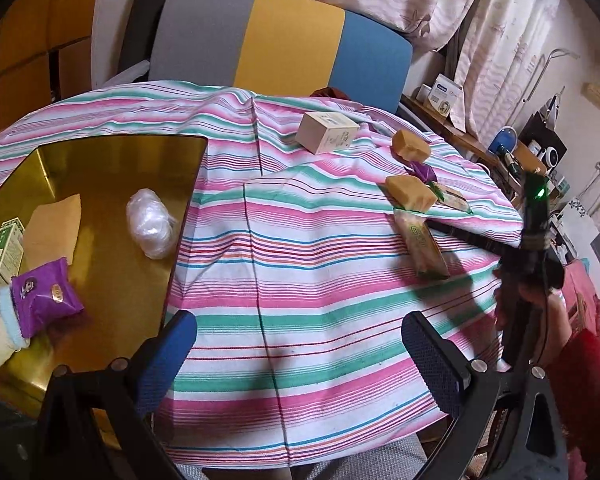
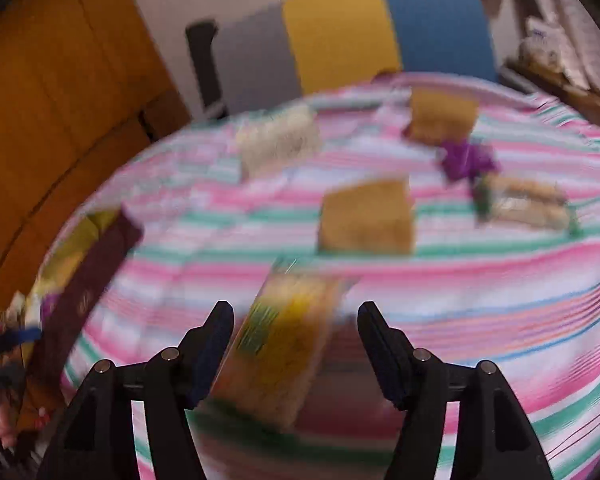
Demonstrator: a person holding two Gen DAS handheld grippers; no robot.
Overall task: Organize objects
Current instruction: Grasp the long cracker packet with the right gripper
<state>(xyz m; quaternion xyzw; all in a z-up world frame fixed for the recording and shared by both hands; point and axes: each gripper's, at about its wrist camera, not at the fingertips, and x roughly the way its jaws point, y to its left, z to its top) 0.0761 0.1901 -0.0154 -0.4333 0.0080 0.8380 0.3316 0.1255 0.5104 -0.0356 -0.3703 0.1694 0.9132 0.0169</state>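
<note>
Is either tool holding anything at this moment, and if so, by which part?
Nothing is held. The left tool is open over bare cloth; the right tool is open astride the yellow packet, not gripping it.

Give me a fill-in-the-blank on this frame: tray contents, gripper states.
1. The purple snack packet lies in the ____ tray.
2. The left gripper is open and holds ____.
3. The right gripper is open around a blurred yellow-green ____.
4. The white box stands on the ____ tablecloth.

Missing words: gold; nothing; packet; striped
</note>
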